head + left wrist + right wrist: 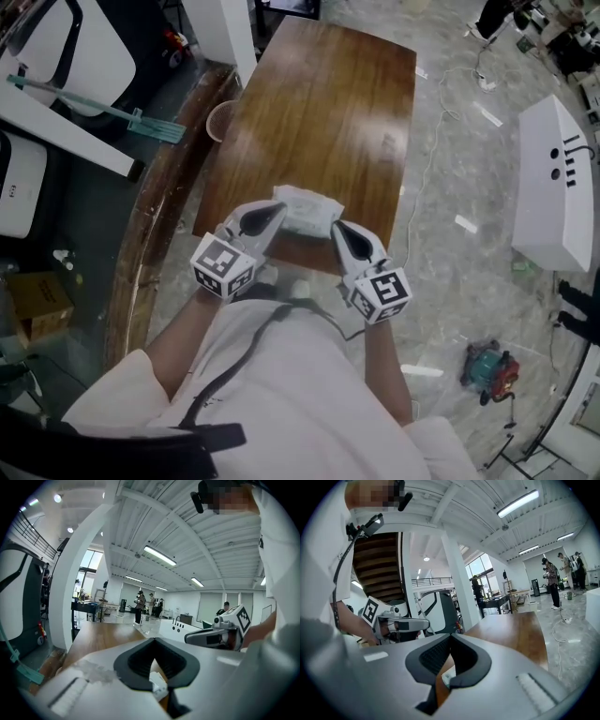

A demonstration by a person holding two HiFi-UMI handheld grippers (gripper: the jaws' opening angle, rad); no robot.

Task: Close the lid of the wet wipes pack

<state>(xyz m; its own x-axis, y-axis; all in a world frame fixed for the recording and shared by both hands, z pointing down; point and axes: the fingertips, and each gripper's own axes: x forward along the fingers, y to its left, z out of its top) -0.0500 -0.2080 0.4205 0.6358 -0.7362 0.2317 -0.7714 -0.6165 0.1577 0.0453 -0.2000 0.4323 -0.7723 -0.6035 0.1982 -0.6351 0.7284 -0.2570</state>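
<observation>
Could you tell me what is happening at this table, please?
A person holds a gripper in each hand at the near end of a wooden table. A white wipes pack lies at that edge. The left gripper is at the pack's left side and the right gripper at its right. Both have their jaws together and grip nothing. Whether they touch the pack, and whether the pack is already closed, cannot be made out.
</observation>
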